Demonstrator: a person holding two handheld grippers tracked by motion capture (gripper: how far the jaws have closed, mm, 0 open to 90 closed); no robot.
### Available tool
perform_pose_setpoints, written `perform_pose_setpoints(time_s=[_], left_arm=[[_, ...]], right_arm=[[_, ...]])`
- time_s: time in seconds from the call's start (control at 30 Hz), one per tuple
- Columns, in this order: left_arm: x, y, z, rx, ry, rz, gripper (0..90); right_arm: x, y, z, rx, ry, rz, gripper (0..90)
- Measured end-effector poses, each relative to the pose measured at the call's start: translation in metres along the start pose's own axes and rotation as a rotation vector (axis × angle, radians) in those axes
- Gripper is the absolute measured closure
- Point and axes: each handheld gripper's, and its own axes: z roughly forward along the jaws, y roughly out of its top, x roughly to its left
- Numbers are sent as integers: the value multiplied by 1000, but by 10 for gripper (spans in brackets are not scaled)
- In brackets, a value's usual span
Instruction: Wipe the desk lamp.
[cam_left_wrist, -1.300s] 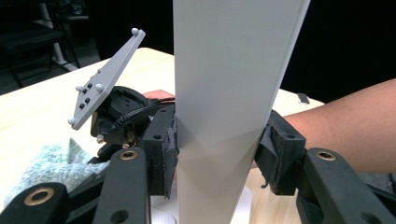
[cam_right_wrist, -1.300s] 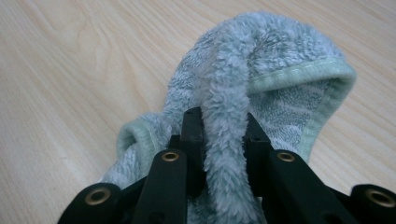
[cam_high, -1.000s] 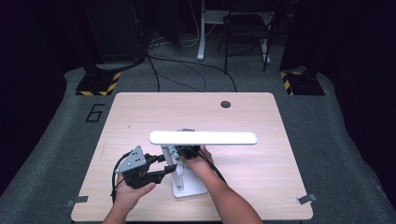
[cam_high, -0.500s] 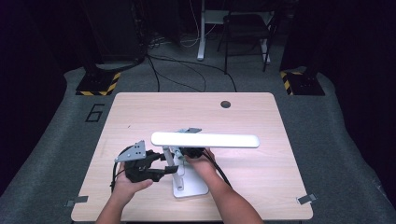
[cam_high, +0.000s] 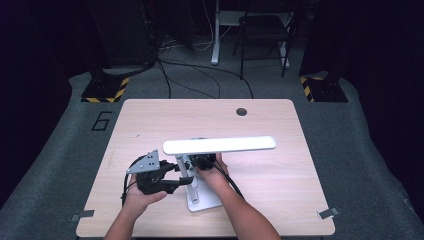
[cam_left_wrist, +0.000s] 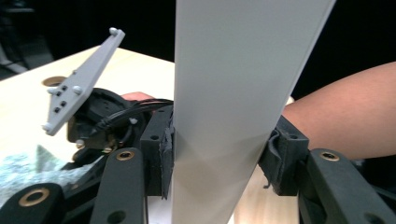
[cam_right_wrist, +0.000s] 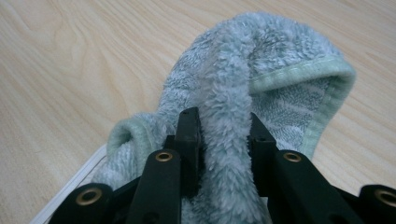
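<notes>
White lamp (cam_high: 220, 145) first: since a second ago its long head has swung slightly, the left end now a touch nearer me, while its base (cam_high: 202, 197) sits where it was on the wooden table (cam_high: 150, 120), near the front edge. My left claw (cam_high: 176, 175) has crept in a little toward the lamp's upright; the right one looks as it did. On the left gripper view I'm looking straight at the lamp's flat white stem (cam_left_wrist: 233, 102) standing between my jaws, the pads on both sides right at its edges, and the jaws have just been closing on it, so I call that a grasp on the stem. My right claw (cam_right_wrist: 224, 135) is clenched on a fold of pale green towel (cam_right_wrist: 261, 60), the fluffy ridge squeezed tight between the two black jaws, with the rest of the cloth bunched on the tabletop just beyond them. From the high view the right hand (cam_high: 212, 167) sits just beside the stem, under the lamp head, close to the left hand (cam_high: 142, 197).
</notes>
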Motion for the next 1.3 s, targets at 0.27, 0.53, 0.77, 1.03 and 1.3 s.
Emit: perform_pose_setpoints(time_s=[0.27, 0.53, 0.77, 1.03, 1.3], left_arm=[[-12, 3, 3, 31, 62, 24, 529], [-13, 1, 2, 25, 68, 18, 530], [-14, 1, 3, 22, 67, 22, 530], [-11, -1, 4, 10, 45, 19, 526], [-7, -3, 2, -3, 25, 16, 524]], right_arm=[[-4, -3, -7, 27, -24, -34, 725], [-31, -18, -21, 16, -75, 6, 725], [-55, -34, -35, 45, -101, 76, 726], [-43, -29, -30, 39, -136, 40, 738], [-27, -18, -21, 44, -125, 14, 749]])
